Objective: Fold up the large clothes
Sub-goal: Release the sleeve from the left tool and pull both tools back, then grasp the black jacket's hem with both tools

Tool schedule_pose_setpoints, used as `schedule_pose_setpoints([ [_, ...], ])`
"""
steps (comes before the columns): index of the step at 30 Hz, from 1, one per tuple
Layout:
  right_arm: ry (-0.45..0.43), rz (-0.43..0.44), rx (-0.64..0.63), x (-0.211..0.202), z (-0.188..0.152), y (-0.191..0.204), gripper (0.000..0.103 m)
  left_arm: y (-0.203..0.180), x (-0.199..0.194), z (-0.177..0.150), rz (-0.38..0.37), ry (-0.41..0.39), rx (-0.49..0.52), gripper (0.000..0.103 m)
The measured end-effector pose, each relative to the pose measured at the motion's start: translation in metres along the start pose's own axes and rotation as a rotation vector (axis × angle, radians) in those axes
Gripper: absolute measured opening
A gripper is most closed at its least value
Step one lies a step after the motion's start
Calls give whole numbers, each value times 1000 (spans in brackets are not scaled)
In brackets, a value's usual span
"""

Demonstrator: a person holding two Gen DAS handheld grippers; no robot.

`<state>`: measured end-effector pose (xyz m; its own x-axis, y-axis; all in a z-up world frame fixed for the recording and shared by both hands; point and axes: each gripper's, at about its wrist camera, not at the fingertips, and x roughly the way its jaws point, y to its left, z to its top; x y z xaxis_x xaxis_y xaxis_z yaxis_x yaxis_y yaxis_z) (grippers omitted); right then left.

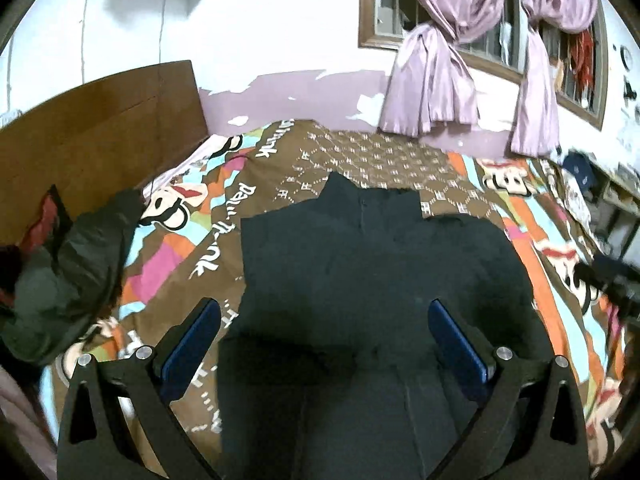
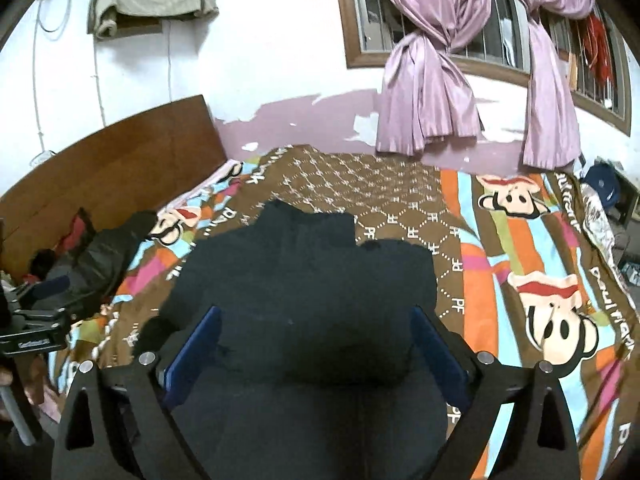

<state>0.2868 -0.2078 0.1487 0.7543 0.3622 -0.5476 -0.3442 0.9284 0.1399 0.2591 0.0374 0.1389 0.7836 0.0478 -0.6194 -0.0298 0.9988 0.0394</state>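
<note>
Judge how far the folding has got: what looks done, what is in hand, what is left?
Done: the dark garment lies on the bedspread, seemingly folded narrower; its layers are too dark to confirm. In hand: nothing; the left gripper and right gripper are open above it. Left: probably further folds, and perhaps the jacket by the headboard.

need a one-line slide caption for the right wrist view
Right gripper open and empty above a dark garment spread on the cartoon-print bedspread, purple curtains behind.
</note>
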Motion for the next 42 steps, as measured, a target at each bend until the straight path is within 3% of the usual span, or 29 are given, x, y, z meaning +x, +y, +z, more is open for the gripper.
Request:
schedule_pose_setpoints([
  [6, 15, -2, -44, -50, 21, 19, 97, 2, -43, 4, 15, 20, -29, 102],
  [13, 105, 14, 59, -66, 48, 22, 99, -6, -89, 33, 14, 39, -8, 102],
  [17, 182, 6, 110, -44, 63, 24, 99, -3, -100, 46, 37, 67, 10, 102],
  [22, 169, -21, 140, 17, 73, 20, 99, 3, -92, 48, 57, 112, 35, 102],
  [26, 120, -30, 199, 71, 76, 3, 99, 17, -66, 49, 124, 104, 38, 102],
  [31, 61, 7, 327, 134, 75, -33, 99, 45, -15, 56, 86, 67, 20, 102],
  [36, 79, 5, 353, 218, 73, -59, 99, 64, 77, 74, 41, 87, -24, 102],
  [42, 100, 28, 371, 310, 50, -81, 99, 63, 181, 84, 95, 31, -18, 102],
])
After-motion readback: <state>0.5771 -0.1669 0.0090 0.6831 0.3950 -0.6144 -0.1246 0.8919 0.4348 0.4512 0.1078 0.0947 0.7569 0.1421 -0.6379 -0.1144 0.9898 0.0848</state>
